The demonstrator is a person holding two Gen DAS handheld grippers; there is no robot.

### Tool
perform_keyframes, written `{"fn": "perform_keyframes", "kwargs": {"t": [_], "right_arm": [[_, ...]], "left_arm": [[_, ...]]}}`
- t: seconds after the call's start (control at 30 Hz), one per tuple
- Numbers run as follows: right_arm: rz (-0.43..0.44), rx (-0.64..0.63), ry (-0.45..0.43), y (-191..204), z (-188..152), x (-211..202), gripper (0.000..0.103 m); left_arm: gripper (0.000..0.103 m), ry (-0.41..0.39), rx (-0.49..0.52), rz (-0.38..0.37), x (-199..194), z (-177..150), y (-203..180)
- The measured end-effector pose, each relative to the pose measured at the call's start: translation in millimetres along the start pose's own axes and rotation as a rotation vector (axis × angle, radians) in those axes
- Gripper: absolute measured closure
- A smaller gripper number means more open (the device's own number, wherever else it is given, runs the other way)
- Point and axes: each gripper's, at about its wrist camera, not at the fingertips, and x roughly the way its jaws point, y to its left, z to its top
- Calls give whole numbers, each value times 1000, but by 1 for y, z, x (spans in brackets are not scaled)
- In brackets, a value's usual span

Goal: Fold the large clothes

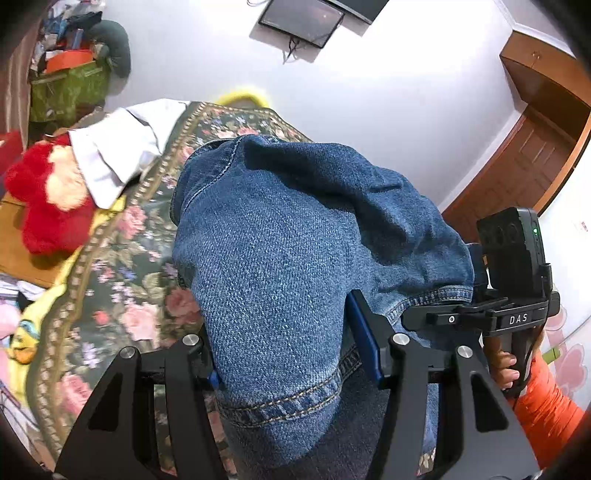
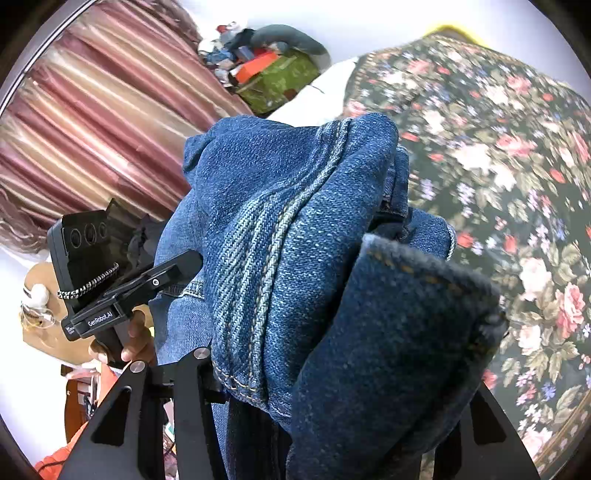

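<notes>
Blue denim jeans (image 1: 280, 266) hang bunched over my left gripper (image 1: 291, 354), which is shut on the cloth near a stitched hem; the fingertips are hidden by the fabric. In the right wrist view the same jeans (image 2: 295, 240) drape over my right gripper (image 2: 332, 387), which is shut on a folded, seamed part; its right finger is covered by denim. The jeans are lifted above the floral bedspread (image 1: 122, 266). The right gripper also shows in the left wrist view (image 1: 491, 317), and the left gripper in the right wrist view (image 2: 110, 306).
A floral bedspread (image 2: 498, 166) covers the bed. A red plush toy (image 1: 48, 199) and a white garment (image 1: 118, 151) lie at its far left. A green cluttered box (image 1: 66, 88), striped curtains (image 2: 92, 122), a wooden door (image 1: 524, 162) and a wall screen (image 1: 303, 18) surround it.
</notes>
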Motion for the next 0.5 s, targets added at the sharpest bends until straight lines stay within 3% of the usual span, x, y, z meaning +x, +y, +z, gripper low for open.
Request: {"fn": "perform_keyframes", "kwargs": {"t": [0.23, 0.5], "right_arm": [[28, -7, 15, 35, -11, 28, 55], [46, 70, 140, 9, -34, 123, 55]], "left_arm": [[47, 26, -31, 52, -19, -20, 38], [47, 152, -125, 151, 40, -67, 101]]}}
